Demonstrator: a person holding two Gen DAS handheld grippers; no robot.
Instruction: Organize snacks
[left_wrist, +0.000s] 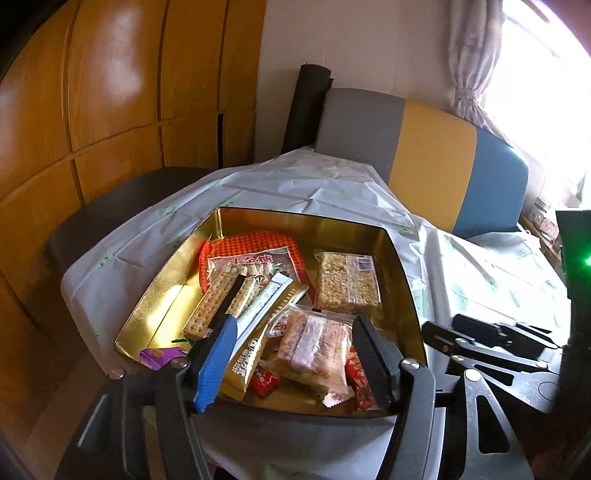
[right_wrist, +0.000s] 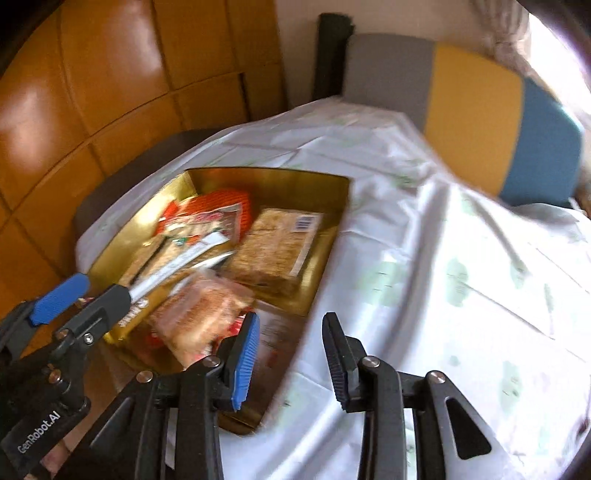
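An open gold tin (left_wrist: 258, 218) on the white tablecloth holds several snacks: an orange-red packet (left_wrist: 251, 251), a clear pack of oat bars (left_wrist: 347, 280), crackers (left_wrist: 214, 302), a gold sachet (left_wrist: 258, 332) and small red candies (left_wrist: 264, 380). My left gripper (left_wrist: 291, 354) hangs open over the tin's near end. A clear rice-cracker packet (left_wrist: 314, 350) lies below the gap, and the pads do not press on it. My right gripper (right_wrist: 291, 362) is open and holds nothing, above the near right rim of the gold tin (right_wrist: 258, 173). The right wrist view is blurred.
The white tablecloth (right_wrist: 443, 258) spreads to the right of the tin. A chair with a grey, yellow and blue back (left_wrist: 424, 147) stands behind the table. A dark seat (left_wrist: 122, 199) and wooden cabinet doors (left_wrist: 110, 92) are to the left. A purple candy (left_wrist: 162, 356) lies by the tin's near left corner.
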